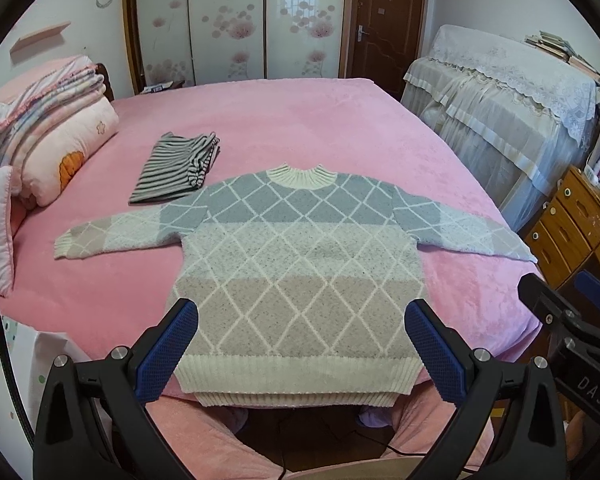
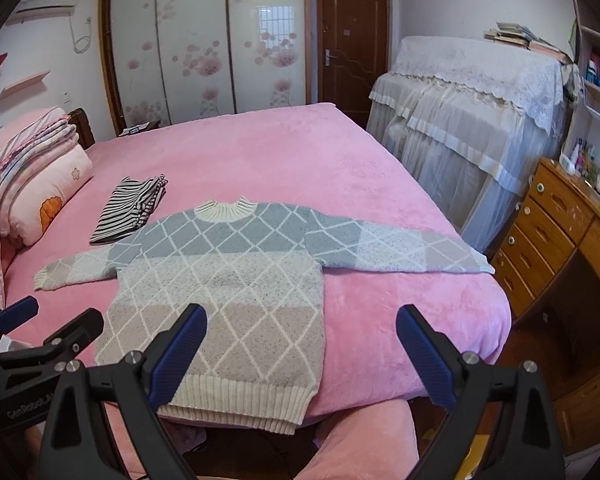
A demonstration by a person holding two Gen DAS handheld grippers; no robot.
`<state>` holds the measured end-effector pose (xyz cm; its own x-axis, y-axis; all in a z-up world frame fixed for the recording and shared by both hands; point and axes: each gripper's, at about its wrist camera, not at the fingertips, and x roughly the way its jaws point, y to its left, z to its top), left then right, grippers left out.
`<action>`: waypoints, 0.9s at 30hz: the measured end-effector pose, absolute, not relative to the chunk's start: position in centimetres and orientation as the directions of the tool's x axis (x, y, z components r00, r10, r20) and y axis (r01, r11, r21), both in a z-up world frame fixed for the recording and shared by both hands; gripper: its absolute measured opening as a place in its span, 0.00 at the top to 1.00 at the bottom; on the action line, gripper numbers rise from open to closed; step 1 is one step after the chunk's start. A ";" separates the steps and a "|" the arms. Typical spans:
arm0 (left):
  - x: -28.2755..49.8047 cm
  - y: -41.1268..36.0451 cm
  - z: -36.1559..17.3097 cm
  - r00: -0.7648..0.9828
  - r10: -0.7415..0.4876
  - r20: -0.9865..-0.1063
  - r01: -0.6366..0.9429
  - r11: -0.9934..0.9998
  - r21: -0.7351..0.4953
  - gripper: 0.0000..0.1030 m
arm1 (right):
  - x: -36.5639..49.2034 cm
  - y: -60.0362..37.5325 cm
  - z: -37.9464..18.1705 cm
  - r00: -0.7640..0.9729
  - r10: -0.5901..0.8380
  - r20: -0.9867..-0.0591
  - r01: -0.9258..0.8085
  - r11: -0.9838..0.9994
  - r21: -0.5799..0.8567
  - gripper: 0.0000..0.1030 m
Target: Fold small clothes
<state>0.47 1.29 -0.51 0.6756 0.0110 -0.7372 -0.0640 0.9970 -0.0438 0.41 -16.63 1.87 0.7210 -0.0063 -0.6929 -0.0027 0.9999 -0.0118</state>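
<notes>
Right then, a small knitted sweater (image 1: 296, 264) lay flat on the bed (image 1: 300, 128), face up, sleeves spread wide to either side. Its yarn looked thick and fuzzy, banded blue-grey at the shoulders, pale speckled white through the middle and beige lower down, all crossed by a thin white diamond lattice. Collar and hem were ribbed cream, and the hem hung a little over the near edge of the mattress. The bed cover was plush pink fleece with a soft nap.

Beyond the sweater's left sleeve sat a folded striped garment (image 1: 178, 168), dark and light bands, neat and rectangular. Quilts and pillows (image 1: 56, 136) were stacked at the head of the bed.

The left gripper (image 1: 300, 344) hung over the sweater's lower edge, jaws spread wide and empty, its blue stippled pads (image 1: 168, 350) standing roughly over the two hem corners without pinching cloth. The right gripper (image 2: 302, 354) was likewise wide open with nothing in it, further to the right: one pad over the beige band near the hem, the other out past the sweater's side, above bare pink cover.
</notes>
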 end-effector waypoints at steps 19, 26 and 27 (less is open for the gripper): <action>0.5 2.5 -0.9 0.666 0.003 -0.746 -0.099 0.992 -0.084 0.01 | 0.4 -16.9 1.8 0.710 0.065 -0.701 -0.036 0.998 0.056 0.06; 0.6 2.6 -1.1 0.660 0.003 -0.752 -0.105 0.991 -0.088 0.01 | 0.3 -16.6 1.9 0.715 0.062 -0.696 -0.038 0.998 0.050 0.06; 0.6 2.6 -1.1 0.659 0.003 -0.752 -0.105 0.991 -0.087 0.01 | 0.4 -16.6 1.9 0.715 0.058 -0.697 -0.036 0.998 0.046 0.06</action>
